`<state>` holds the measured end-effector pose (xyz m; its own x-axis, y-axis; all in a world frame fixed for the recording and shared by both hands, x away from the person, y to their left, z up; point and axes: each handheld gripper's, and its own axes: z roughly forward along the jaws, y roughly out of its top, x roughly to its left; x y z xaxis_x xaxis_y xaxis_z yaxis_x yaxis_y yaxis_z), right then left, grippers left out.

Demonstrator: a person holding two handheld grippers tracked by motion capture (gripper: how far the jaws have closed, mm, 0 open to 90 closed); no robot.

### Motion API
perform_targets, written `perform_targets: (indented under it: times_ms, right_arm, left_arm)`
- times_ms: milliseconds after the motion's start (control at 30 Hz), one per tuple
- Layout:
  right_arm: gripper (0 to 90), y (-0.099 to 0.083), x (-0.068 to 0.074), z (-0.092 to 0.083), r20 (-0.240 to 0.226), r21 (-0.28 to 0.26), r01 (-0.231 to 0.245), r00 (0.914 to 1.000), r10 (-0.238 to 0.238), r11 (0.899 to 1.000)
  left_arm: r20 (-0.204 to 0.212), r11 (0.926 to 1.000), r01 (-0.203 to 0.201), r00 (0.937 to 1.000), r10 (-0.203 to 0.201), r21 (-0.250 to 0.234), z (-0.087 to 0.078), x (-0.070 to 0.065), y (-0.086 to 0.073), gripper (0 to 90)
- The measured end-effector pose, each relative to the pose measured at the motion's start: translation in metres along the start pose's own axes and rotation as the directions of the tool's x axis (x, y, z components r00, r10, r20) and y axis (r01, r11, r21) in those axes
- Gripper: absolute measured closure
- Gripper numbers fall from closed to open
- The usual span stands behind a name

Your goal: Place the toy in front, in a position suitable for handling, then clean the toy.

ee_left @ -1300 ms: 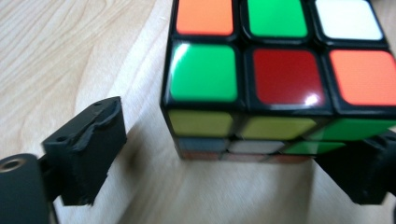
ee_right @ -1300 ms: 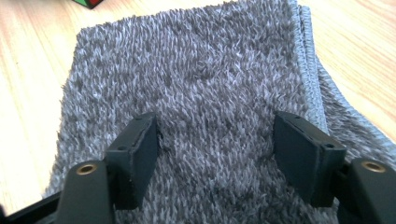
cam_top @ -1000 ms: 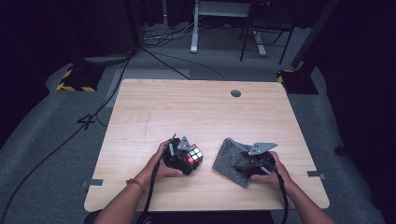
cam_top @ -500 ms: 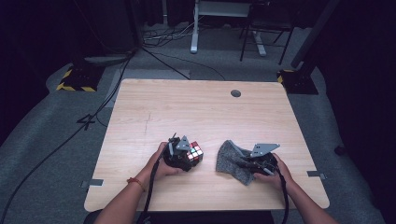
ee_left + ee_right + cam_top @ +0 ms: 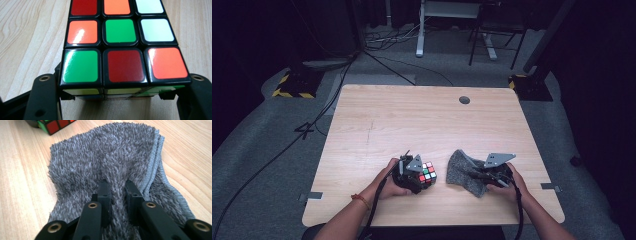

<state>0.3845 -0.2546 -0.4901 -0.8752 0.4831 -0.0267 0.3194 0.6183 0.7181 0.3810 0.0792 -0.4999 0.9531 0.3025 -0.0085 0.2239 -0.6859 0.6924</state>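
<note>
My left fingers (image 5: 120, 100) clamping tight on the cube (image 5: 427, 171), near left of the tabletop (image 5: 422, 120), my right fingers (image 5: 117, 192) pinching a ridge of the grey cloth (image 5: 107, 165), lying just right of the cube

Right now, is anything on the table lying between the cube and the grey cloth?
Nothing visible does. The left gripper is shut on the puzzle cube and the right gripper pinches a fold of the grey cloth; in the high view just a bare strip of table lies between them.
</note>
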Motion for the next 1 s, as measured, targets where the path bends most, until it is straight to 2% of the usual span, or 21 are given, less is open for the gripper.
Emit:
perform_targets:
  times_ms: [133,433,600,767,1000]
  right_arm:
    - [78.1,0.0,-0.001,-0.001,0.009,-0.002,0.0,1.0,0.0,1.0]
    - [78.1,0.0,-0.006,-0.005,0.018,-0.016,-0.023,0.9996,0.023,1.0]
    - [78.2,0.002,-0.007,-0.008,0.011,-0.038,-0.023,0.9997,0.023,0.999]
    - [78.2,0.006,-0.006,-0.011,0.003,-0.062,-0.027,0.9996,0.028,0.998]
    - [78.2,0.016,-0.002,-0.016,-0.007,-0.101,-0.012,0.9999,0.011,0.995]
  left_arm:
    - [0.004,0.9998,-0.005,1.0,0.005,-0.019,0.0,0.0,-0.003,33.1]
    - [0.006,0.9998,0.001,1.0,0.0,-0.021,0.0,0.001,-0.003,33.2]
    - [-0.003,0.9999,0.008,1.0,-0.008,-0.009,0.001,-0.001,0.0,33.2]
    - [-0.007,0.9997,0.012,0.9999,-0.012,-0.02,0.003,-0.001,0.0,33.2]
    - [-0.008,0.9998,0.014,0.9999,-0.015,-0.016,0.003,-0.001,0.001,33.2]
